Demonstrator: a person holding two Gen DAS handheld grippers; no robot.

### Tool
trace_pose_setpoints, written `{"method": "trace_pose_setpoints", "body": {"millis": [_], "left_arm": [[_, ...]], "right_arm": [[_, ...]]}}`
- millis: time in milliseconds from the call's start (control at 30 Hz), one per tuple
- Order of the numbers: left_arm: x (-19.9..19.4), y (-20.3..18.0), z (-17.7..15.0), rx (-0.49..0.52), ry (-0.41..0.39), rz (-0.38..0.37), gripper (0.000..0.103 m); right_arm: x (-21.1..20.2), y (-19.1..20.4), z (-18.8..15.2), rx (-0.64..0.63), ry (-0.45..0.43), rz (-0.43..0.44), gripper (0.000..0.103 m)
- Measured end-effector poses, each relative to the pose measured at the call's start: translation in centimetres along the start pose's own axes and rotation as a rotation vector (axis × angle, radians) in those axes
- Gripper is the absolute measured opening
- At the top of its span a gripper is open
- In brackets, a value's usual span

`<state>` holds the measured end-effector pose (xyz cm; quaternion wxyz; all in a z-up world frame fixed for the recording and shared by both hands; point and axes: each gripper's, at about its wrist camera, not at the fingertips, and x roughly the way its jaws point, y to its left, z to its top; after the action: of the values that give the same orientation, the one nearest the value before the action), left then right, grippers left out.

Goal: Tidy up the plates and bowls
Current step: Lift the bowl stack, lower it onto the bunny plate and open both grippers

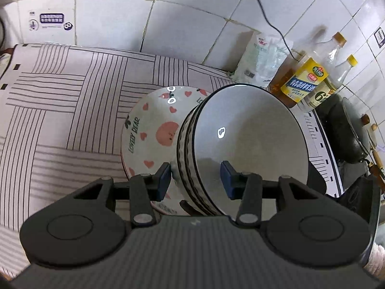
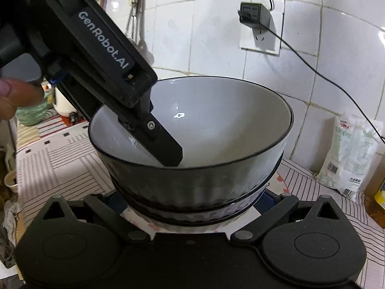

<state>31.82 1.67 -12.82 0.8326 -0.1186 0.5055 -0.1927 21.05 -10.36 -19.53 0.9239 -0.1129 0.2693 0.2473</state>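
The left gripper [image 1: 196, 178] straddles the rim of a stack of grey bowls [image 1: 245, 144]: one blue pad sits outside against the ribbed wall, the other inside the top bowl, and the jaws are closed on the stacked walls. The stack hangs tilted above a striped cloth [image 1: 60, 96] covering the counter. In the right wrist view the left gripper's inner finger [image 2: 166, 149] reaches down into the top bowl from the upper left, with a person's fingers [image 2: 14, 96] showing at the left edge. The right gripper [image 2: 190, 202] is set low around the base of the same stack; its pads are hidden behind the bowls, so whether they press on it cannot be told. Behind the stack, as the left wrist camera sees it, lies a white plate [image 1: 154, 130] printed with pink hearts and the words LOVELY BEAR. A white bag [image 1: 261, 57] and bottles [image 1: 310, 77] stand by the tiled wall; a dark wok [image 1: 349, 134] sits further right.
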Motion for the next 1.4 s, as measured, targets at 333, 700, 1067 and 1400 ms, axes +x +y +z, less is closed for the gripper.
{"method": "trace_pose_setpoints", "body": {"millis": [333, 700, 1067, 1400], "left_arm": [[4.0, 1.8, 2.0, 0.021, 0.082, -0.037, 0.044], [4.8, 3.4, 2.1, -0.070, 0.074, -0.072, 0.045], [2.3, 1.3, -0.5, -0.060, -0.056, 0.142, 0.061], [-6.3, -2.8, -2.0, 0.016, -0.186, 0.213, 0.071]], "right_arm": [[3.0, -0.3, -0.1, 0.064, 0.079, -0.062, 0.103], [3.5, 0.3, 0.4, 0.049, 0.107, -0.084, 0.103], [-0.5, 2.0, 0.1, 0.028, 0.102, -0.164, 0.103], [-8.4, -0.9, 1.6, 0.219, 0.133, -0.040, 0.103]]}}
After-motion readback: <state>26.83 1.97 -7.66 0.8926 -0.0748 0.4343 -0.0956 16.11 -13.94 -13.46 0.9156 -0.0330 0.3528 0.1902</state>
